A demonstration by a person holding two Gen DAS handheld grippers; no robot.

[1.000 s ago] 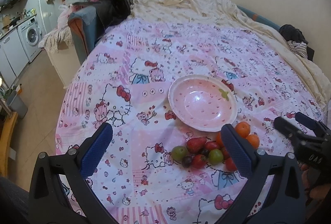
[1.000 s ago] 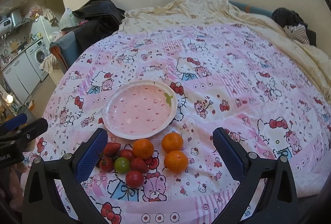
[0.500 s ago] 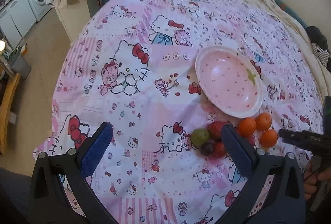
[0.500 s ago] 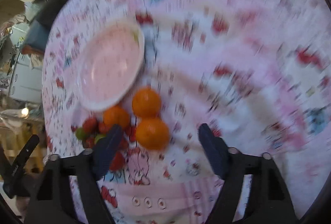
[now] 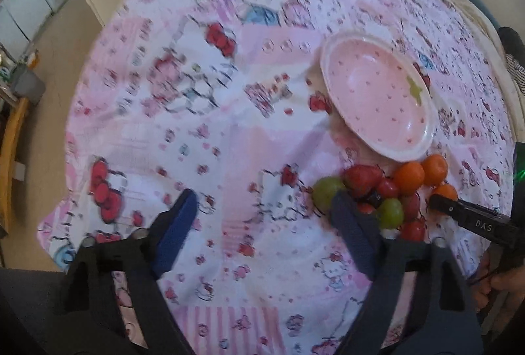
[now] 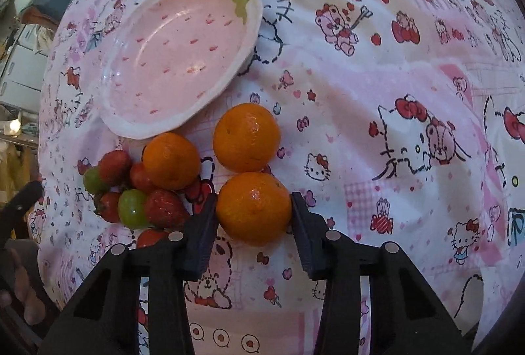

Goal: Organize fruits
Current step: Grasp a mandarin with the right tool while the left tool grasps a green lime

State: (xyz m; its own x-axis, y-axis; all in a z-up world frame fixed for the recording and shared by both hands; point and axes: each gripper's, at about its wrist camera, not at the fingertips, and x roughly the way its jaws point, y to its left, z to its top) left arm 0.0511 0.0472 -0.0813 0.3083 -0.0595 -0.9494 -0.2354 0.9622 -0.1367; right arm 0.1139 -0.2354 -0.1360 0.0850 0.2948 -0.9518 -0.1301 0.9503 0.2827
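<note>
Fruits sat bunched on the cartoon-print bedsheet (image 6: 377, 86), just below the empty pink dish (image 6: 183, 50) at upper left of the right wrist frame. Three oranges: nearest orange (image 6: 253, 208) lay between the right hand-held gripper (image 6: 253, 220) pads, jaws closing, pads at or almost at its flanks. Full contact could not be confirmed, no lift visible.

Handling, as judged: orange looked firm, round, moderately heavy for the pile, peel slightly glossy. Pinch across the equator, as lined up, looked right; off-centre it would likely roll out. Bed under the sheet looked soft, so pressing down would sink it.

Second orange (image 6: 246, 137) and third orange (image 6: 171, 160) were just beside it. Strawberries (image 6: 164, 208) and green grapes (image 6: 131, 208) touched each other at lower left. Those were probably soft and bruisable, needing a light squeeze on the widest part.

Left hand-held gripper (image 5: 262, 214) jaws were also closing, nothing between them; its right finger stood in front of a green grape (image 5: 325, 191) in the left wrist frame.
</note>
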